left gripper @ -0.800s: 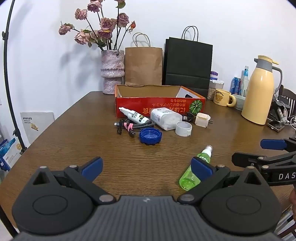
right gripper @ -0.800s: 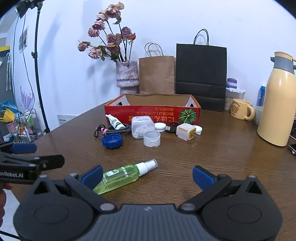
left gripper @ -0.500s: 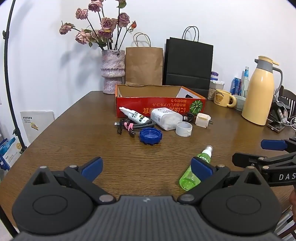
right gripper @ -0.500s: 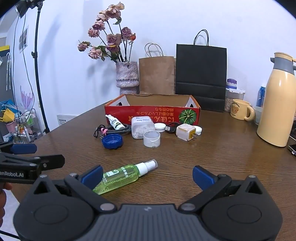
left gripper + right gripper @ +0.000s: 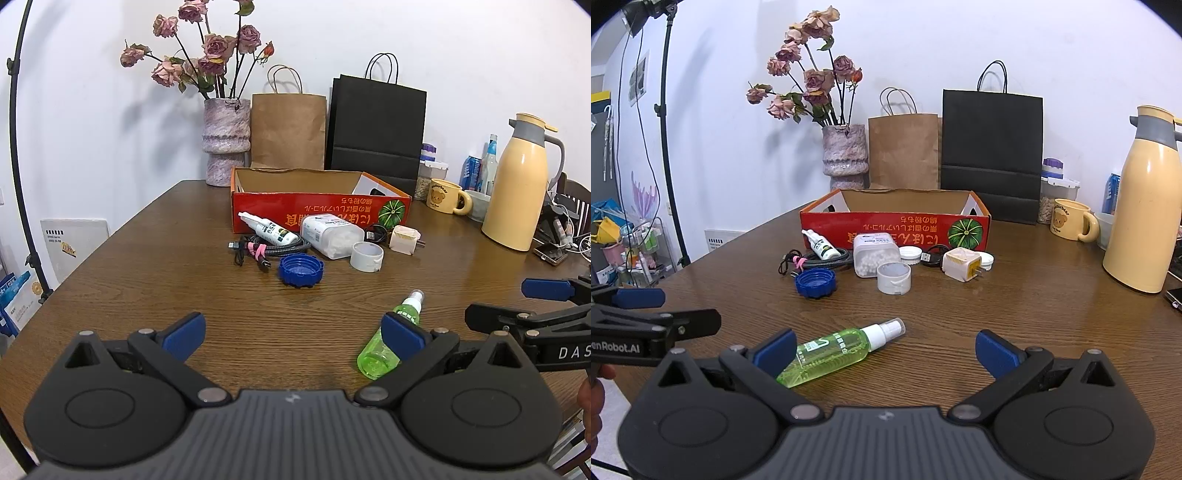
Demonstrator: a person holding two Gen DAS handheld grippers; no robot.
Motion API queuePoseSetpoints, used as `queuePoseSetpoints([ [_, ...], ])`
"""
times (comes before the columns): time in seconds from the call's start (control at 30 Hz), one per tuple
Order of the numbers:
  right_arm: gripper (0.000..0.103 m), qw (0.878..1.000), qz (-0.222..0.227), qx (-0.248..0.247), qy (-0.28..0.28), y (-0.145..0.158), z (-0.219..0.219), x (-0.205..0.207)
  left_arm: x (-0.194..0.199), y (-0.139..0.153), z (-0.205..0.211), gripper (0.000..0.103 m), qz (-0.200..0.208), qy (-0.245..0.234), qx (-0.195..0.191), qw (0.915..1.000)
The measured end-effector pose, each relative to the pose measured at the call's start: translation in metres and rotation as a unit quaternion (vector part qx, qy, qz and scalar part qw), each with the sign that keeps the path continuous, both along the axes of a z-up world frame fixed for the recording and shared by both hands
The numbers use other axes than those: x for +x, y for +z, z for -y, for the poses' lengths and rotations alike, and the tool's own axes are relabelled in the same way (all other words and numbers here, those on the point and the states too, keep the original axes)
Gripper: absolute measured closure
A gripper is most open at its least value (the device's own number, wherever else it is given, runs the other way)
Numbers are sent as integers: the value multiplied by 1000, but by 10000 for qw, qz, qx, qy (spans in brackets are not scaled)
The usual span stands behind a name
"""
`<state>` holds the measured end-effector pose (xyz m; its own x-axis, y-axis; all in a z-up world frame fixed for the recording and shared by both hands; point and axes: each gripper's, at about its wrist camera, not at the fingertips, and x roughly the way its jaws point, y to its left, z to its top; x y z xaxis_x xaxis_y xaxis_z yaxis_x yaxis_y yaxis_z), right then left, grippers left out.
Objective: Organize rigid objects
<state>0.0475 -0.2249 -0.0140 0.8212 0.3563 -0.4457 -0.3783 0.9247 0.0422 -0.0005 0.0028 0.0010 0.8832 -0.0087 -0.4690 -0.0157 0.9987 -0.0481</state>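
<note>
A green spray bottle point(image 5: 834, 349) lies on its side on the wooden table point(image 5: 997, 310), close in front of both grippers; it also shows in the left wrist view point(image 5: 391, 343). My left gripper point(image 5: 291, 332) is open and empty. My right gripper point(image 5: 884, 349) is open and empty, the bottle by its left finger. A red cardboard box point(image 5: 894, 225) stands open further back. In front of it lie a small white spray bottle point(image 5: 820, 245), a cable bundle point(image 5: 816, 260), a blue cap point(image 5: 815, 282), a clear pellet container point(image 5: 875, 254), a white cap point(image 5: 894, 277) and a charger plug point(image 5: 962, 264).
A vase of dried roses point(image 5: 845, 155), a brown bag point(image 5: 903, 151) and a black bag point(image 5: 991, 144) stand behind the box. A yellow mug point(image 5: 1069, 219) and a tall yellow thermos point(image 5: 1145, 221) stand at the right. A light stand point(image 5: 670, 147) rises at the left.
</note>
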Motion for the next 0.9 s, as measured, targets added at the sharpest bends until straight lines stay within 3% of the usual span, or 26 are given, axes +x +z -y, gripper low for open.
queuePoseSetpoints([
  [0.9,0,10000,29,-1,1,1,-1,-2,-1,0,0,0,11,-1,-10,10000],
])
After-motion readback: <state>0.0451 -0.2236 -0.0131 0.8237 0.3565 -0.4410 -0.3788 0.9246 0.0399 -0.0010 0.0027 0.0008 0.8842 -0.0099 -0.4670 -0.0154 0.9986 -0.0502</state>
